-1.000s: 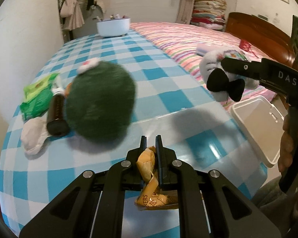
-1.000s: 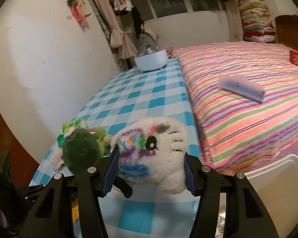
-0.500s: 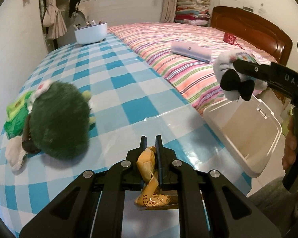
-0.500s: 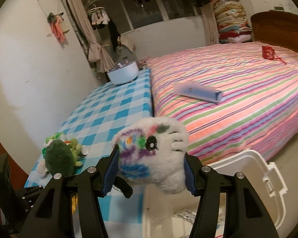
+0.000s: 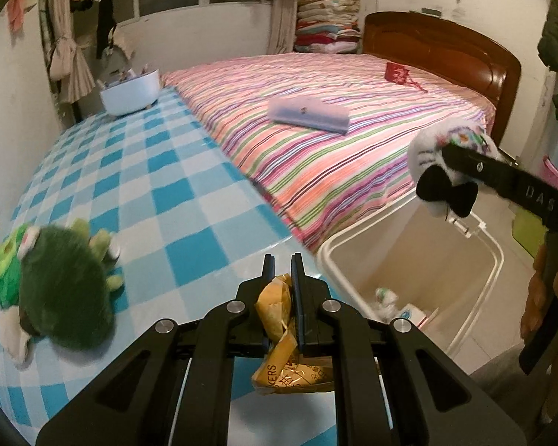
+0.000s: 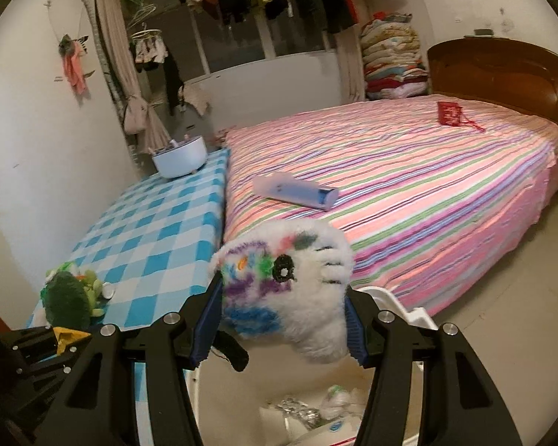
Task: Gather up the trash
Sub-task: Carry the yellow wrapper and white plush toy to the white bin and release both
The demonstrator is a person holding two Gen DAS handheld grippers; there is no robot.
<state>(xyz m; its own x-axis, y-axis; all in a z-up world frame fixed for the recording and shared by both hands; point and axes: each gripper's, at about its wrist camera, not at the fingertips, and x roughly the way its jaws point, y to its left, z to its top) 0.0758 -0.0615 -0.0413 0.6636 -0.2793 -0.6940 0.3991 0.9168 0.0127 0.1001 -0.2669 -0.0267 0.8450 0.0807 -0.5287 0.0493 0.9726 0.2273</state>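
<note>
My left gripper (image 5: 282,260) is shut on a crumpled yellow snack wrapper (image 5: 275,304), held above the near corner of the blue checked table (image 5: 160,186). My right gripper (image 6: 282,297) is shut on a white plush cat toy (image 6: 290,293) with coloured scribbles; it also shows in the left wrist view (image 5: 442,163), above the white open bin (image 5: 491,260). The bin (image 6: 409,310) on the floor holds several pieces of trash (image 6: 316,409). A green plush toy (image 5: 59,286) lies on the table's left side over other litter.
A striped bed (image 5: 334,137) stands beside the table, with a pale flat case (image 5: 308,115) and a red item (image 5: 398,72) on it. A white bowl (image 5: 130,91) sits at the table's far end. A wall runs along the left.
Both grippers have moved right, away from the table toward the bin, each still holding its item. The bin's inside has come into view.
</note>
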